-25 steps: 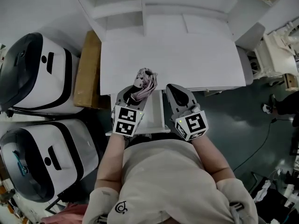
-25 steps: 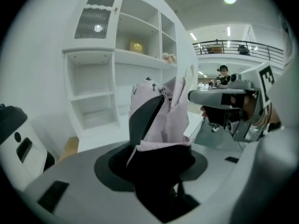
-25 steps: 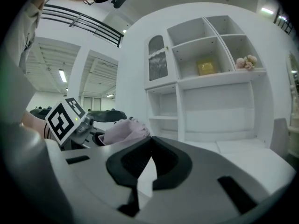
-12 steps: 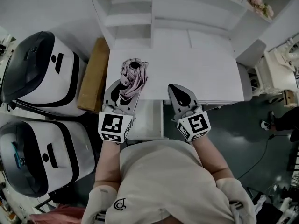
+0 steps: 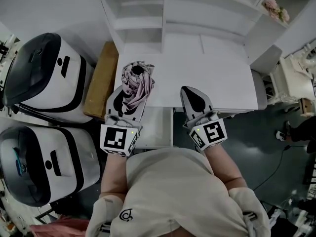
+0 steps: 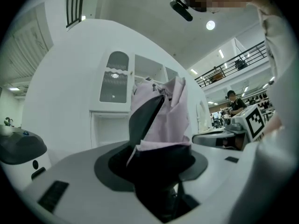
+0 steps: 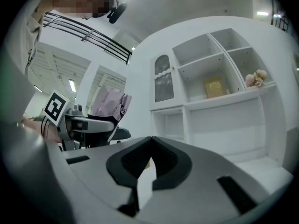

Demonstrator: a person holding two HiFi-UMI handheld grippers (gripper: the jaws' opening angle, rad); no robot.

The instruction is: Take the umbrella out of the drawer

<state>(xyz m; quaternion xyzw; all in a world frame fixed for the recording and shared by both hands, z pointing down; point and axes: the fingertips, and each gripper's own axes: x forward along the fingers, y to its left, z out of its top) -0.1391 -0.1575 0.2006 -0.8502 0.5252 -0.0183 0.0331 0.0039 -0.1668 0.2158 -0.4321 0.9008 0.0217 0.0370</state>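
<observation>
The folded pink umbrella [image 5: 134,80] is clamped in my left gripper [image 5: 129,97], which is shut on its lower part and holds it level above the front left of the white desk top [image 5: 212,75]. In the left gripper view the umbrella [image 6: 163,115] fills the space between the jaws of the left gripper [image 6: 159,160] and juts forward. The drawer [image 5: 159,128] stands pulled out below the desk's front edge, between both grippers. My right gripper [image 5: 192,97] hovers beside it, shut and empty; its tips meet in the right gripper view [image 7: 150,141], where the umbrella [image 7: 110,101] shows at left.
A white shelf unit [image 5: 148,14] rises at the back of the desk. Two large white-and-black machines [image 5: 44,78] [image 5: 44,167] stand at the left, with a brown box [image 5: 98,80] against the desk's side. Pink flowers [image 5: 274,6] sit on a shelf at the far right.
My left gripper has risen and moved forward with the umbrella, from over the drawer to above the desk top. The right gripper has also risen a little.
</observation>
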